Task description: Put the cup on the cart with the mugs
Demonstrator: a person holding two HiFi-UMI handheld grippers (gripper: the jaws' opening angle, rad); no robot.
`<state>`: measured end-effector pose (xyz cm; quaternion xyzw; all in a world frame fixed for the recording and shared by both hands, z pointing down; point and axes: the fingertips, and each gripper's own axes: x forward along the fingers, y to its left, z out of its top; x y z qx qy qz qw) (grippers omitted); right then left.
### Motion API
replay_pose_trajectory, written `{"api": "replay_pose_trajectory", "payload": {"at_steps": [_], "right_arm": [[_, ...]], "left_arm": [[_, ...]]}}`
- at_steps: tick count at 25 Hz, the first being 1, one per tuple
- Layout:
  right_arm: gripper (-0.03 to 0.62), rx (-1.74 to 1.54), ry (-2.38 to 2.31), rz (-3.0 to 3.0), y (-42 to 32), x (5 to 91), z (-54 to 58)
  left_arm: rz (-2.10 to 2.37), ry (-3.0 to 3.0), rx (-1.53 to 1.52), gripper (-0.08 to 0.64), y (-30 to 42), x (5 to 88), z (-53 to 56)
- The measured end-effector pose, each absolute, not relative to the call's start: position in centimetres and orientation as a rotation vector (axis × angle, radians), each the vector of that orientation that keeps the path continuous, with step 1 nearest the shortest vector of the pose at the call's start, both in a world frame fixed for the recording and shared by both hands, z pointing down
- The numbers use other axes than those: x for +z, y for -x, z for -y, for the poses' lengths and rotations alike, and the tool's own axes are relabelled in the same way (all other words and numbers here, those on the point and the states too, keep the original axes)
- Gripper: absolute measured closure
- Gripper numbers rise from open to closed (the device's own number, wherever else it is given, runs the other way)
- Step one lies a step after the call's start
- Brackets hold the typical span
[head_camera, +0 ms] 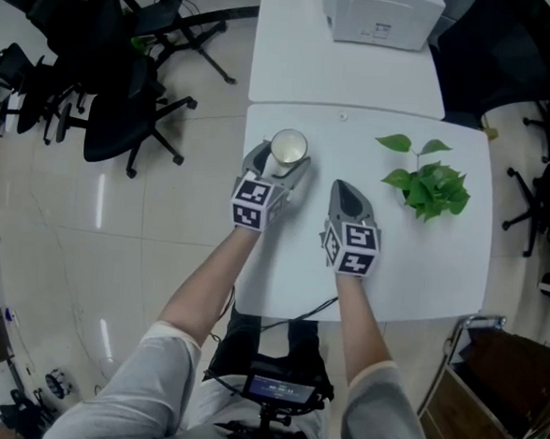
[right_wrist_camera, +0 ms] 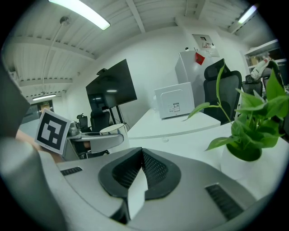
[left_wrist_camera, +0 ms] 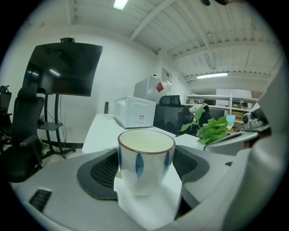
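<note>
White cup [head_camera: 288, 147] with blue leaf marks and a brown rim sat upright between the jaws of the left gripper [head_camera: 279, 167], dark ribbed pads [left_wrist_camera: 101, 169] pressed on both its sides, so the jaws were spread wide and pinching the cup. Cup looked empty inside in the left gripper view. It was over the near-left part of the white table [head_camera: 441, 263], close to the left edge; contact with the tabletop could not be told. Right gripper [head_camera: 345, 191] was just beside it to the right, over the table middle, jaws pressed together at the tips with nothing between them. Green potted plant [head_camera: 428, 182] stood on the table right of the right gripper, apart from it. White boxy appliance [head_camera: 379, 15] sat on the farther table. Black office chairs [head_camera: 106, 80] stood on the floor to the left.
</note>
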<state>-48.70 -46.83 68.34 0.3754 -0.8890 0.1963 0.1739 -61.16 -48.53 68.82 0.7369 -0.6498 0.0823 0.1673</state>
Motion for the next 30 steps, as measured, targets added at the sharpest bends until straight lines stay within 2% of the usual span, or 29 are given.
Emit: {"api": "replay_pose_trajectory", "payload": {"at_steps": [17, 30], "right_arm": [[0.586, 0.449, -0.902, 2.676, 45.9, 54.9, 36.8], [0.586, 0.375, -0.836, 2.703, 41.5, 50.4, 30.3]], "left_arm": [[1.77, -2.232, 0.171, 0.186, 57.0, 52.9, 34.3], [1.727, -2.268, 0.217, 0.186, 53.4, 49.0, 26.4]]}}
